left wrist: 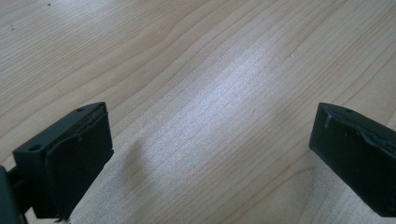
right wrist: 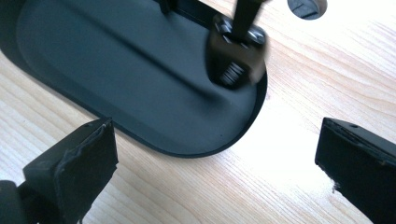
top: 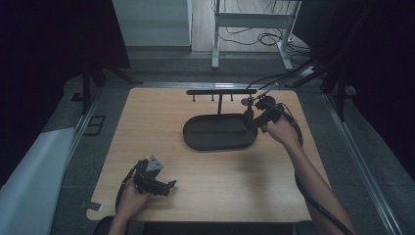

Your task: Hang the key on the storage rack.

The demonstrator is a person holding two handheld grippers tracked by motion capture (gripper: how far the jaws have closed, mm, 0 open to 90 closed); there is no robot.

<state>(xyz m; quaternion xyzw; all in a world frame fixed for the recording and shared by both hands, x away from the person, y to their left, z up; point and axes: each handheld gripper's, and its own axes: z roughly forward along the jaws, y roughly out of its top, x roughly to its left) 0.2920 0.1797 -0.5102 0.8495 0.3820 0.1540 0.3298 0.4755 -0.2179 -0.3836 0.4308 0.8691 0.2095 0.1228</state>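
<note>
Two hand-held grippers are over a pale wooden worktop [top: 210,191], each in one of the person's hands. The left gripper [top: 166,185] lies low at the near left of the worktop, its grey three-cornered plate on top, pointing right; in the left gripper view its two black fingers [left wrist: 70,163] stand wide apart with nothing but bare wood grain between them. The right gripper [top: 250,116] is held at the far right, just beside the right end of a dark oval tray [top: 210,142] that lies on the worktop near its far middle. In the right gripper view its fingers [right wrist: 77,165] are also spread wide and empty, aimed down at the rounded end of the tray [right wrist: 116,70]. A metal adjustable wrench [right wrist: 236,56] hangs blurred above that end of the tray, its knurled screw showing; whether it touches the tray I cannot tell. Behind the tray a black T-shaped rack [top: 221,92] stands upright, with small pegs hanging from its bar.
</note>
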